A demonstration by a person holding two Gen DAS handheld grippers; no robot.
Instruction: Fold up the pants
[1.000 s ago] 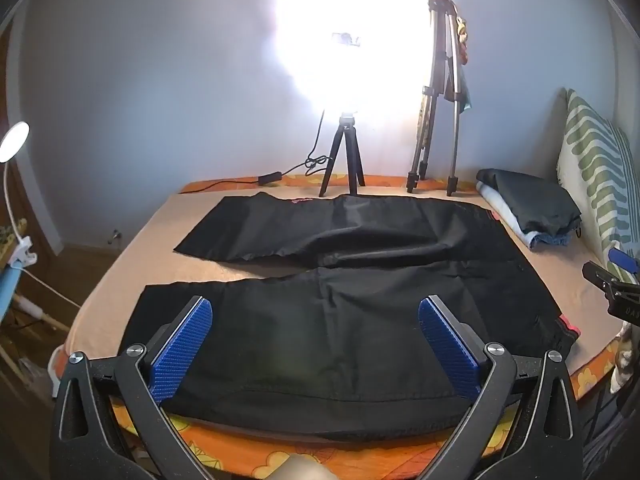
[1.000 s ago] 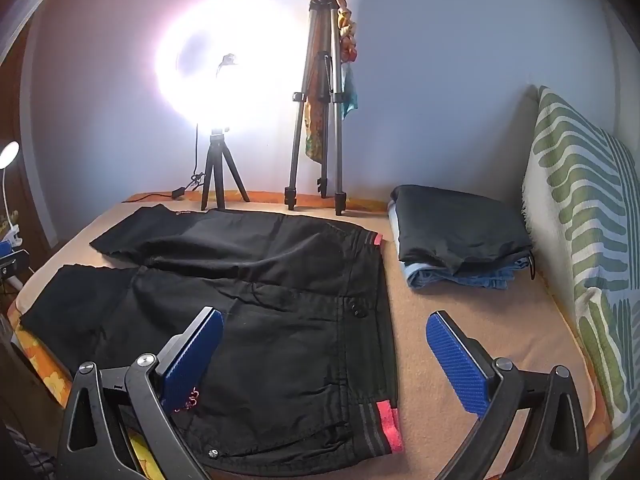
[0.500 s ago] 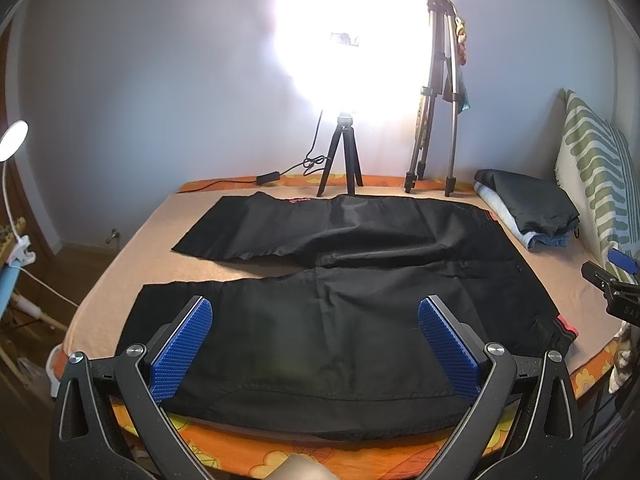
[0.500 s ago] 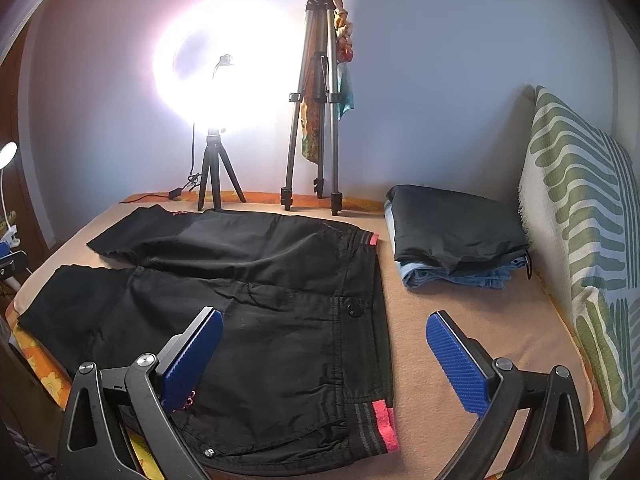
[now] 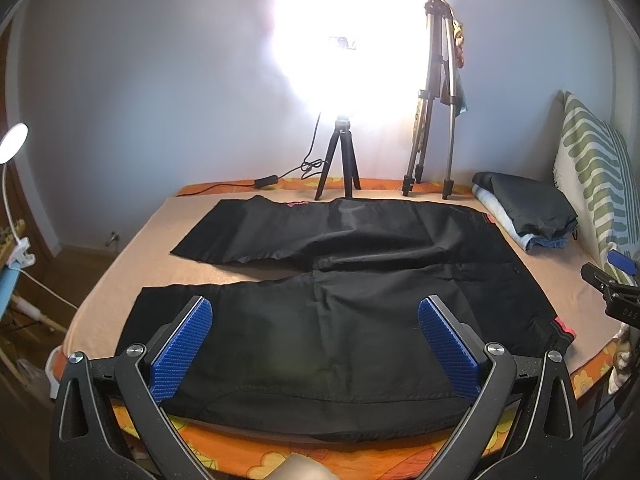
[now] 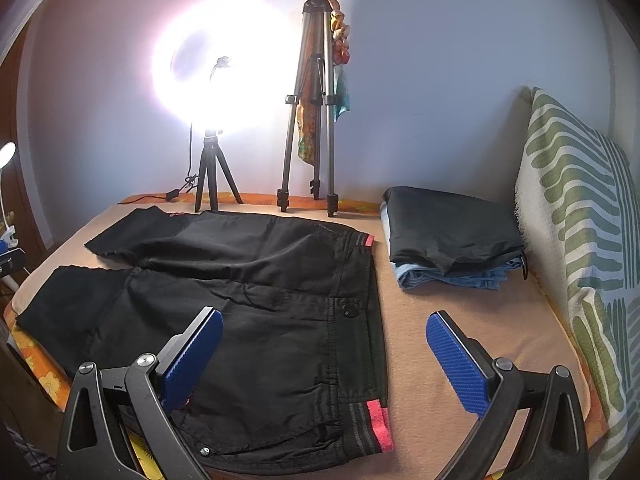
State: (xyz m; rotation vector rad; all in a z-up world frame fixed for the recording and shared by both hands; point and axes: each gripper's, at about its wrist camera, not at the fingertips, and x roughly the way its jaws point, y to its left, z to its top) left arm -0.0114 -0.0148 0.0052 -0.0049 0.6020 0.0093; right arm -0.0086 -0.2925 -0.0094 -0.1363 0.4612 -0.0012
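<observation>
- While both my tools hang agape, empty: left tool point(image 5: 314, 338), right tool point(image 6: 324, 350) above pants point(image 6: 240, 300).
- Risk: thin fabric, pinch may slip; near leg overhangs bed point(image 6: 460, 340) edge, could drag off.

Ring light point(image 6: 216, 80) glares against pale blue wall point(image 6: 440, 80)
</observation>
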